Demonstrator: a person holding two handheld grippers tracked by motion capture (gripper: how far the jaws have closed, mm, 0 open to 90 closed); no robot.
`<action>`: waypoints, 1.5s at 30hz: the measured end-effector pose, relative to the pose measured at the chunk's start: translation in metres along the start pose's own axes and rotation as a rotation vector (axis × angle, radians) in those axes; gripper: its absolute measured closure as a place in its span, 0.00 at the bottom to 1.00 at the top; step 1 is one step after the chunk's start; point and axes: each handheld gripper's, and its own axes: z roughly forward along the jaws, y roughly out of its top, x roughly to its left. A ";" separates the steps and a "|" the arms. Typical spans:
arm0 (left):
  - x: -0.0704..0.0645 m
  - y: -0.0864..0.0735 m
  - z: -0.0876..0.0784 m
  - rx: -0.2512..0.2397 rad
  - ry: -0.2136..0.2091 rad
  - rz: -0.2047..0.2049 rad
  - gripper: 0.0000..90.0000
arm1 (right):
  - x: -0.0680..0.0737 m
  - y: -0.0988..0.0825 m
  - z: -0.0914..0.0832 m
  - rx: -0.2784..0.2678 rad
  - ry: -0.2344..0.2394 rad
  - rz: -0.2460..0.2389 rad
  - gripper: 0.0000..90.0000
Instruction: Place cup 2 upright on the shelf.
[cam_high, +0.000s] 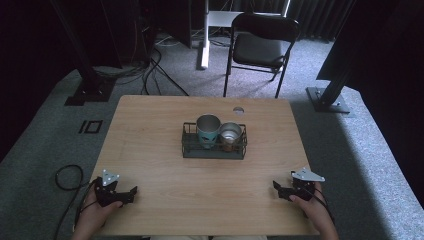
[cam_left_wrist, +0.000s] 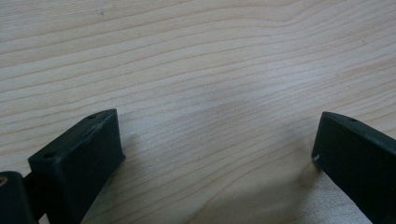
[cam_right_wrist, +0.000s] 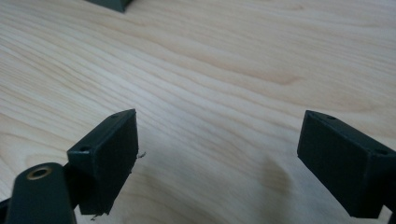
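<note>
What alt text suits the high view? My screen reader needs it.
A wire basket holding two cups sits mid-table. Near the front edge, the left gripper and right gripper rest open and empty. A black chair stands beyond.

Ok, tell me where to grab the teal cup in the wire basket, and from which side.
Grip the teal cup by its rim, coming straight down from above. It stands upright and open-topped in the wire basket, whose walls block its sides, and the metal cup crowds its right. The left gripper is probably handier.

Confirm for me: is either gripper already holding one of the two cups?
No: the left gripper and right gripper rest open near the table's front edge, far from the cups in the wire rack.
</note>
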 end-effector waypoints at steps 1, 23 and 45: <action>0.000 0.000 0.000 0.000 0.000 0.000 0.02 | 0.000 -0.001 -0.001 0.011 -0.009 0.000 0.14; 0.000 0.000 0.000 0.000 0.000 0.000 0.02 | 0.003 -0.013 -0.012 0.090 -0.148 0.167 0.14; 0.000 0.000 0.000 0.000 0.000 0.000 0.02 | 0.006 -0.013 -0.012 0.096 -0.217 0.222 0.13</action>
